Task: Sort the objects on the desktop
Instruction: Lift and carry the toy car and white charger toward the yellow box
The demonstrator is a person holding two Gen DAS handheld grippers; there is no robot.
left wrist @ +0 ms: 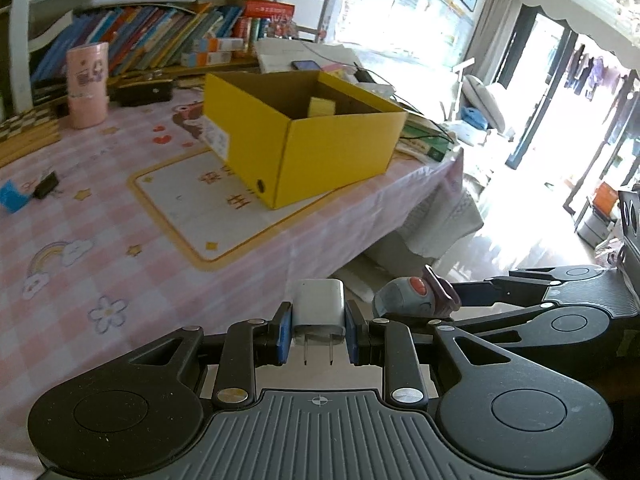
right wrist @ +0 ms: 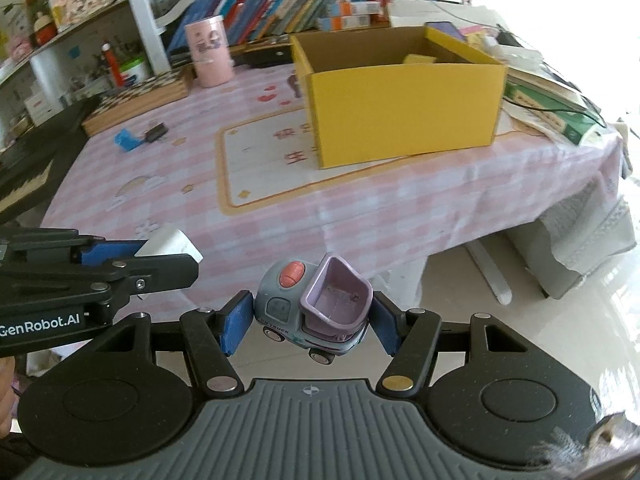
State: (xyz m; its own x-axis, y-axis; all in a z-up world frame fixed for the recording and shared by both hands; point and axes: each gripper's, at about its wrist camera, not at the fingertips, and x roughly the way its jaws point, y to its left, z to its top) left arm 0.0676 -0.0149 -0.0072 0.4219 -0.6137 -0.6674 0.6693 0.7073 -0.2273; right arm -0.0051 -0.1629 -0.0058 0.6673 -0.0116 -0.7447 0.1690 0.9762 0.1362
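My left tongs (left wrist: pixel 319 334) are clenched on a white charger plug (left wrist: pixel 320 312). Its body sits between the two blue pads (left wrist: pixel 283 334), and its two metal prongs point back toward my camera. The plug is in the air, off the near edge of the desk (left wrist: pixel 120 240), not touching the pink checked cloth.

My right tongs (right wrist: pixel 310 326) are grasping a small toy truck (right wrist: pixel 312 312). It is grey-blue with a lilac tipping bucket and a coral button on the cab. The blue pads press on its two ends, and its wheels hang free below with nothing under them. From the left camera I see the same truck just to the right of my plug, near it but apart.

Farther on the desk stands an open yellow cardboard box (right wrist: pixel 404 112), on a printed mat with an orange border. Inside the box I can see one small yellow block (right wrist: pixel 418 59) near the back wall; the rest of the inside is hidden by the front wall.

On the far left part of the desk lie a blue small object (right wrist: pixel 128 139) and a black binder clip (right wrist: pixel 156 132), just beside each other. Behind them stands a pink cylinder container (right wrist: pixel 210 50), and a row of books (right wrist: pixel 280 4) leans on the shelf at the back.
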